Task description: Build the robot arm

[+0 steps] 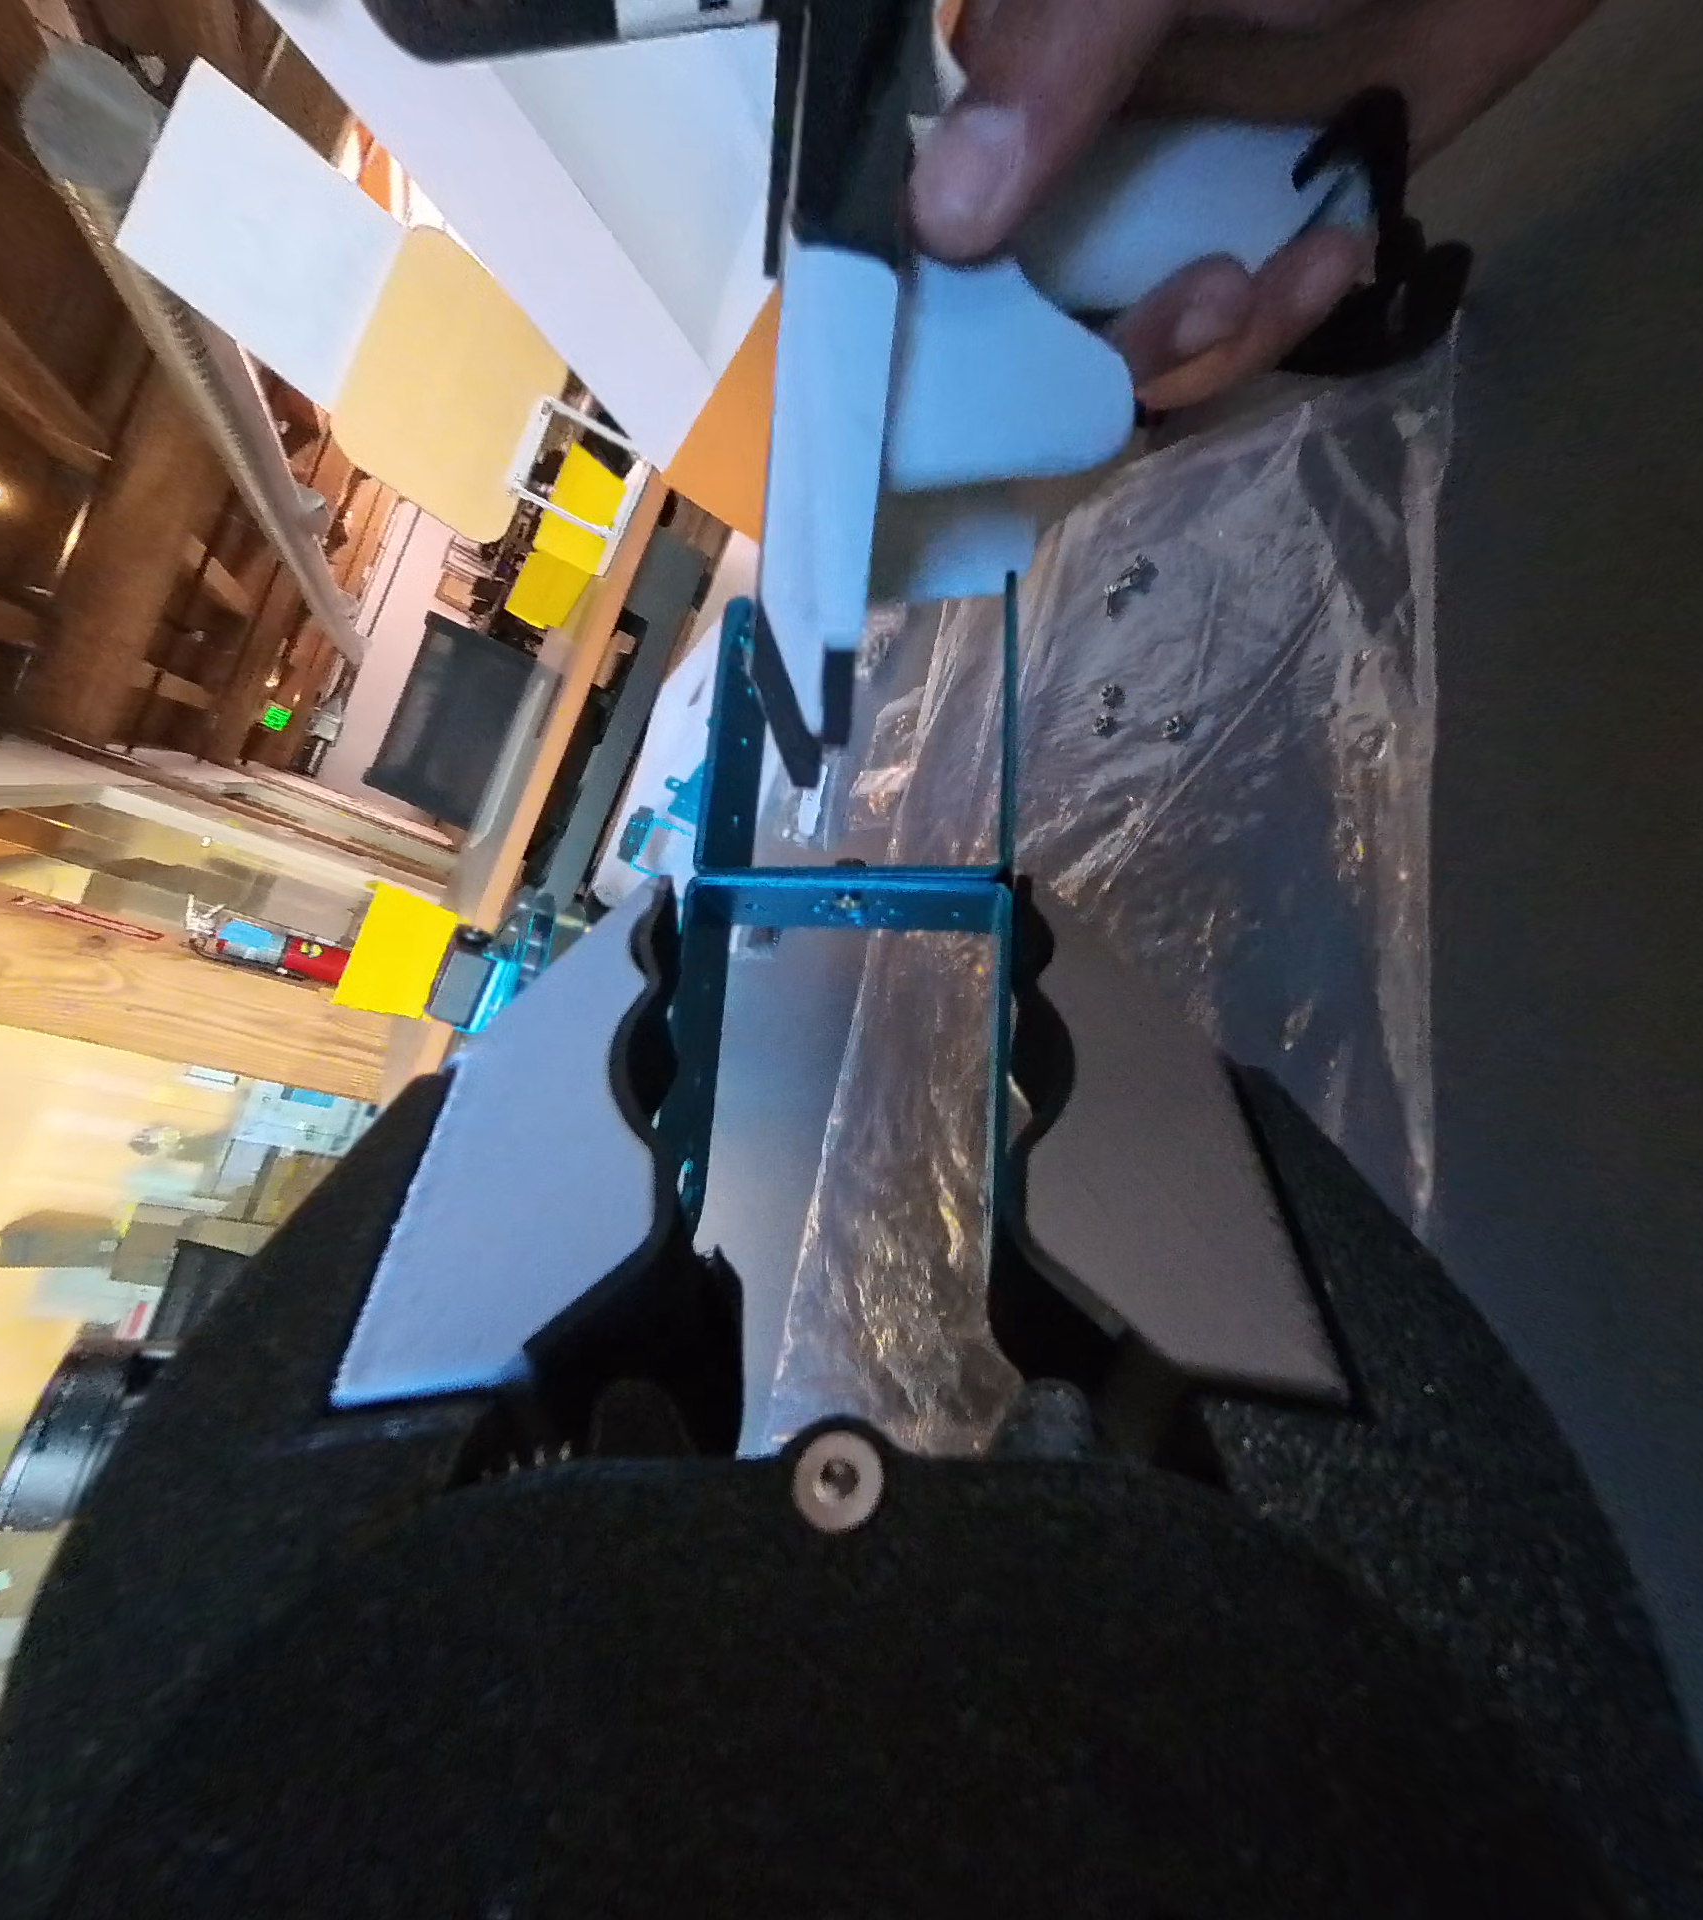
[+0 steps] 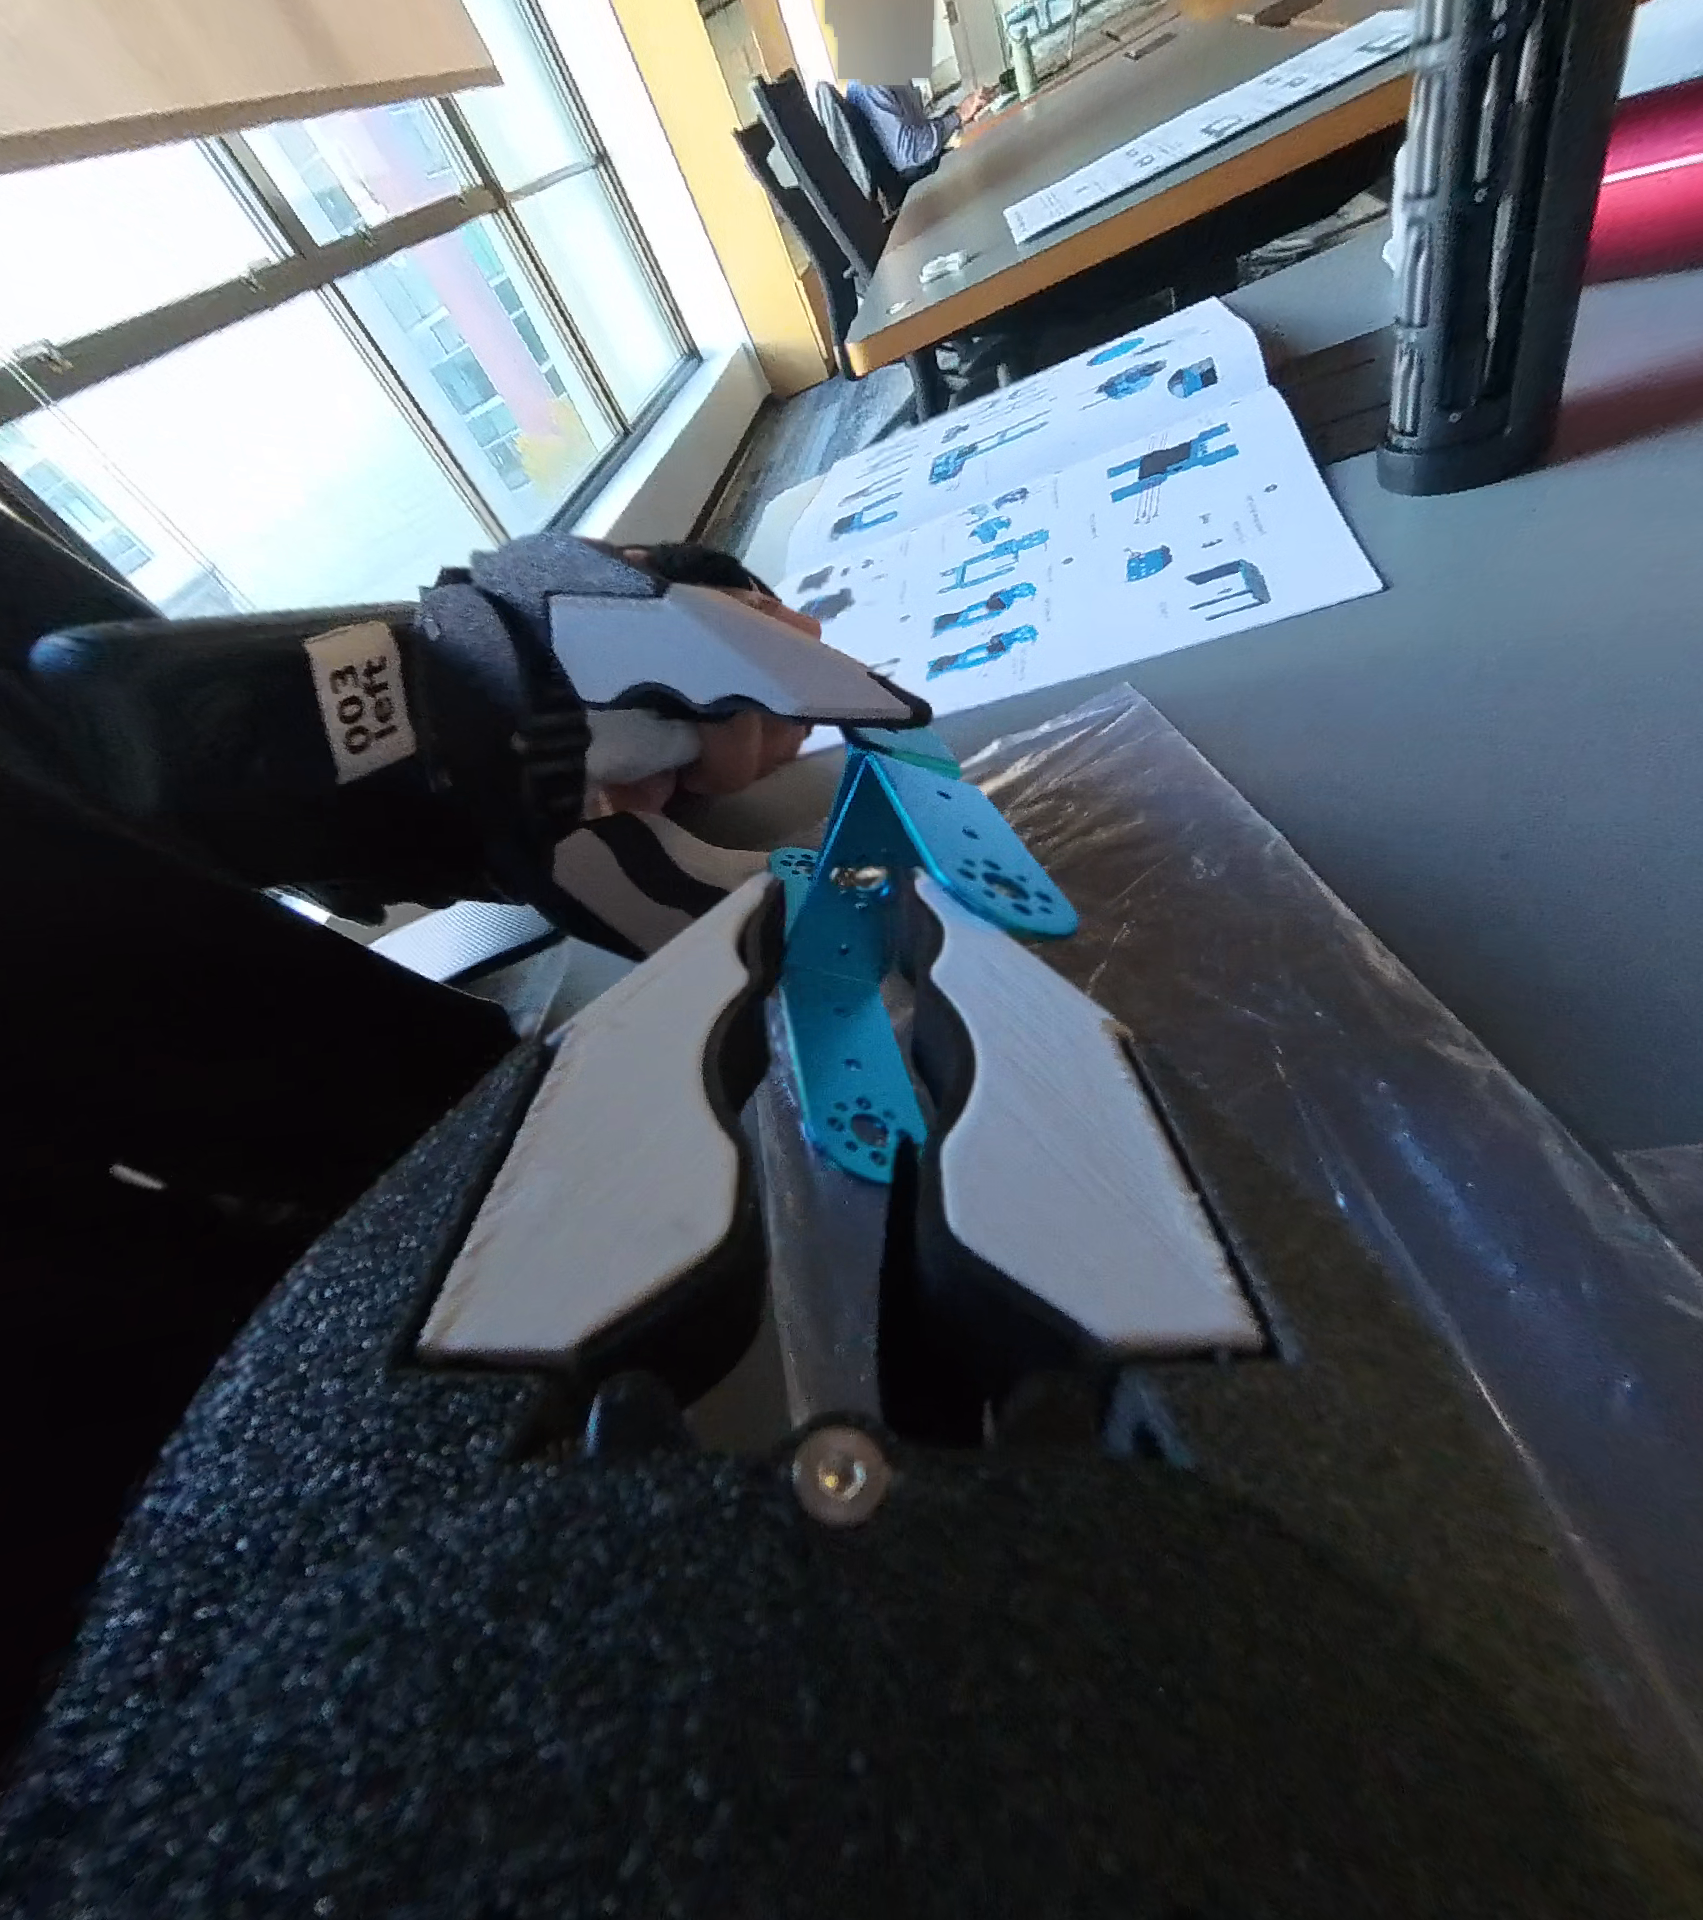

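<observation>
While both grippers clamp, blue bracket (image 2: 852, 1029) (perforated, U-shaped), joined.

Bracket assembly (image 2: 852, 997) at frame centre in right wrist view, between right tool (image 2: 847, 914) fingers, above plastic sheet (image 2: 1294, 935) on tabletop (image 2: 1553, 727). Left tool (image 2: 888, 727) upper left of bracket, touching its top. Open booklet (image 2: 1086, 520) behind sheet. Small screws (image 1: 1138, 717) on sheet, right of bracket in left wrist view.
</observation>
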`<state>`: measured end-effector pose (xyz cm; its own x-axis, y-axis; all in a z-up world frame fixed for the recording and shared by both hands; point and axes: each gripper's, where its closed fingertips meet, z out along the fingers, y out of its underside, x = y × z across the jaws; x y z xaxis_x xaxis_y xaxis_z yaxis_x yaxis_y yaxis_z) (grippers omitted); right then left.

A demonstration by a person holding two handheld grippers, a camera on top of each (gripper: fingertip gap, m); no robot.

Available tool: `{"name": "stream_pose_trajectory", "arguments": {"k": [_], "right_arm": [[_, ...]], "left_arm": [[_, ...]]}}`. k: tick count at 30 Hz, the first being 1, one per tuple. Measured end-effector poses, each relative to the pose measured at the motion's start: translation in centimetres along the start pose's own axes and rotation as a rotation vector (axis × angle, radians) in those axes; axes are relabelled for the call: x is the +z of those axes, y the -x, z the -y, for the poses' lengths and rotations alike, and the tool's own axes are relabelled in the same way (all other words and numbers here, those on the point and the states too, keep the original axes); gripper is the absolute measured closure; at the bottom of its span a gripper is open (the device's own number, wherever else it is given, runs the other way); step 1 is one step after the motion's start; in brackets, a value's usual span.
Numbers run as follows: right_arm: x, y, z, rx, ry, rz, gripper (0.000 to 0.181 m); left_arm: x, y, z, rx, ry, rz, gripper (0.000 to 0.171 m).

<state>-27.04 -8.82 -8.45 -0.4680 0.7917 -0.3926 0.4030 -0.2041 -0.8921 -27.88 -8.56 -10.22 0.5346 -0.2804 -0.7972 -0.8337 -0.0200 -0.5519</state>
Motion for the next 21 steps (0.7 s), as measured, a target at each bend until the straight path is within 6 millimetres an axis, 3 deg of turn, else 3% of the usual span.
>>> {"name": "stream_pose_trajectory", "arguments": {"k": [4, 17, 21], "right_arm": [[0.7, 0.0, -0.9, -0.027, 0.044, -0.023, 0.163], [0.5, 0.8, -0.2, 0.029, -0.004, 0.053, 0.173], [0.4, 1.0, 0.1, 0.105, -0.017, 0.089, 0.176]], "left_arm": [[0.2, 0.5, 0.4, 0.024, 0.015, 0.075, 0.108], [0.5, 0.7, 1.6, 0.04, 0.002, 0.117, 0.108], [0.3, 1.0, 1.8, 0.12, 0.017, 0.178, 0.108]]}}
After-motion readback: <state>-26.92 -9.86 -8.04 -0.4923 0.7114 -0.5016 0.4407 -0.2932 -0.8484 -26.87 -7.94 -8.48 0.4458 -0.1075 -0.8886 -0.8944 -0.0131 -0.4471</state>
